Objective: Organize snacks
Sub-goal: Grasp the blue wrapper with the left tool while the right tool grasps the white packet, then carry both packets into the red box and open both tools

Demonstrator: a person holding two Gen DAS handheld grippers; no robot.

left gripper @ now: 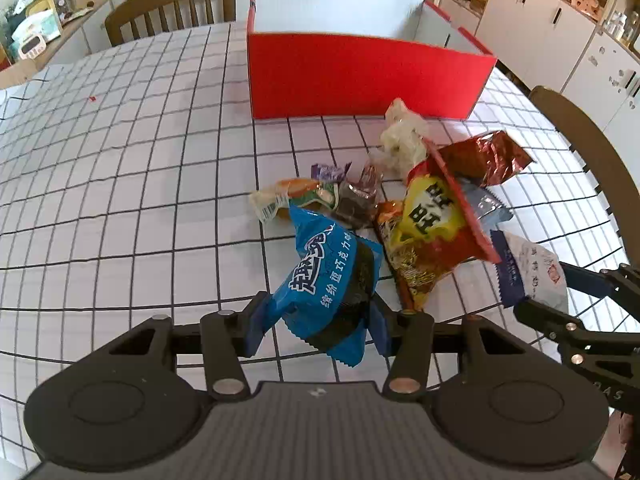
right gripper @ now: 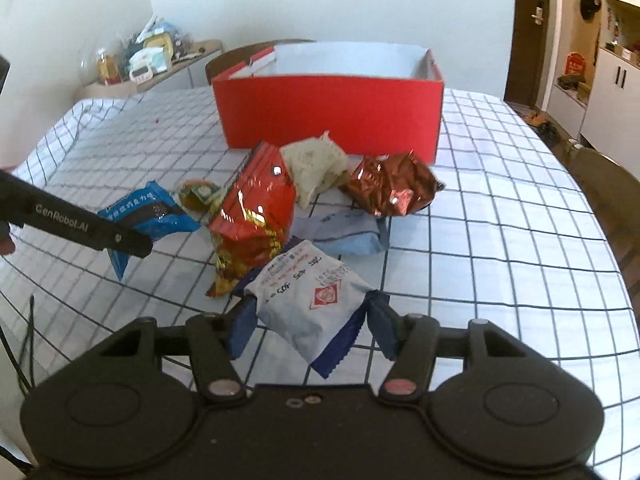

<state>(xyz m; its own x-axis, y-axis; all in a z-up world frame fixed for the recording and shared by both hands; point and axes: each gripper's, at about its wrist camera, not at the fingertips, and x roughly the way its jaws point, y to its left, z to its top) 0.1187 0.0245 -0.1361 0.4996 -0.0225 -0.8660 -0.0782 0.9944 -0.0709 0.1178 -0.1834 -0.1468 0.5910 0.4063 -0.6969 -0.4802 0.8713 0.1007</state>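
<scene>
Near the worktop's (left gripper: 120, 160) front edge, the left claw (left gripper: 316, 312) pinches a blue pack (left gripper: 324, 276); the right claw (right gripper: 310, 316) pinches a white pack (right gripper: 308, 300). Slippery wrappers might slide out before reaching the red box (right gripper: 328, 116).

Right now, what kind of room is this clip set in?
Most likely a home dining area: a table under a checked tablecloth, wooden chairs around it, and white cabinets with household items on top. Snack packets lie before a red box.

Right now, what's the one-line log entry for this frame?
left gripper: shut on blue packet | right gripper: shut on white packet | red box: open, nothing seen inside | other snacks on table
</scene>
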